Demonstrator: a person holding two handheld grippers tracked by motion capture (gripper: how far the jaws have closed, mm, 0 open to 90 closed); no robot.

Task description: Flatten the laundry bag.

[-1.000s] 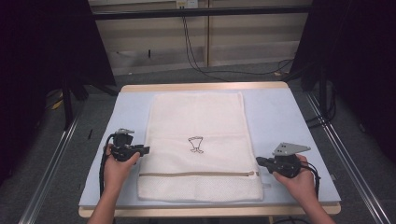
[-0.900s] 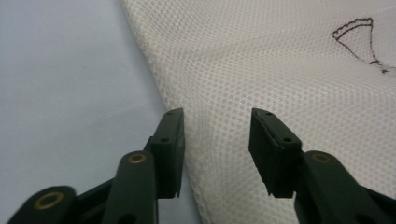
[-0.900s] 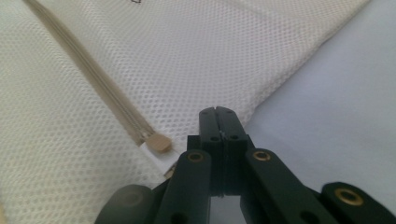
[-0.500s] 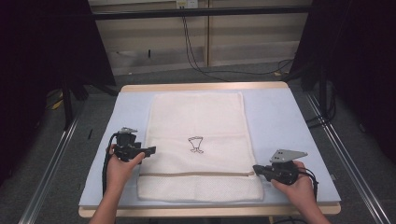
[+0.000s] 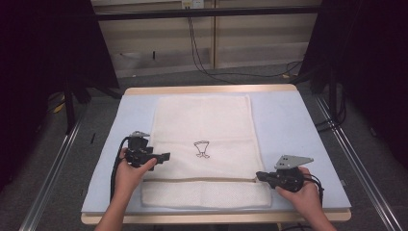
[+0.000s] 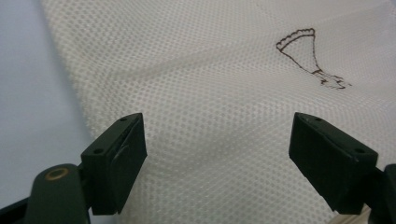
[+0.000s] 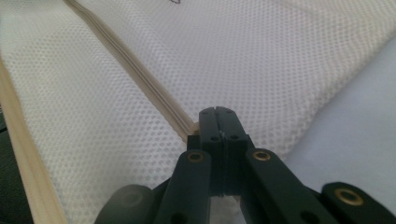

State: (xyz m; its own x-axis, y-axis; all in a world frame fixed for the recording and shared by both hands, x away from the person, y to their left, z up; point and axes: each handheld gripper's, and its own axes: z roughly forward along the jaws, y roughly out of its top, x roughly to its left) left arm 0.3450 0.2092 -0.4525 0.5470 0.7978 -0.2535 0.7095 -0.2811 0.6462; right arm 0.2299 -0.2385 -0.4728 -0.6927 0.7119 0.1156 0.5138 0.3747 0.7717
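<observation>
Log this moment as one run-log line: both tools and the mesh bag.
left tool: jaws just opened, nothing between them, over mesh bag | right tool: shut at zipper end, grip unclear | bag: flat on table

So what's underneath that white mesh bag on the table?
The mesh bag lies flat on a pale blue mat, which covers a wooden table. The mat shows all round the bag; the part beneath it, and anything inside the bag, is hidden.
</observation>
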